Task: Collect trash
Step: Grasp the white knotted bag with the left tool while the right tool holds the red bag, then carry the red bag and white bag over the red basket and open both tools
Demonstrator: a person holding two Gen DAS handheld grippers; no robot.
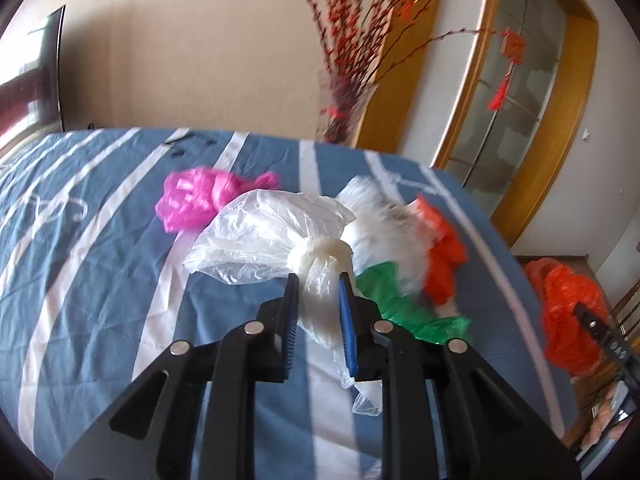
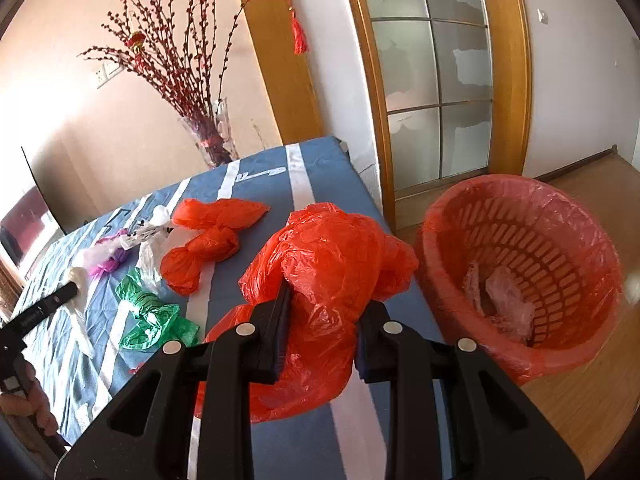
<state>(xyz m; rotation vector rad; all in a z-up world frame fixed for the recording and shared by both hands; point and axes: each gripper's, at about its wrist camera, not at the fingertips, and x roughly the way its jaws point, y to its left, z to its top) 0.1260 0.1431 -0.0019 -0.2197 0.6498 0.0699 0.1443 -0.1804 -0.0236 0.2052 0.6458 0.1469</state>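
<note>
Both tools grip bags: left tool (image 1: 319, 278) the knotted white bag (image 1: 320, 264), right tool (image 2: 325, 292) the red bag (image 2: 332, 264); slick film may slip short of the basket (image 2: 520, 216) to its right.

Each claw is built of matte black plastic, with angular linkage arms pierced by slotted cut-outs and pinned by round silver rivets. The left claw (image 1: 319, 286) is fitted with ribbed blue pads (image 1: 347, 320) on its fingers. On the right claw (image 2: 326, 300), dark ribbed pads (image 2: 280, 320) are seen.
</note>
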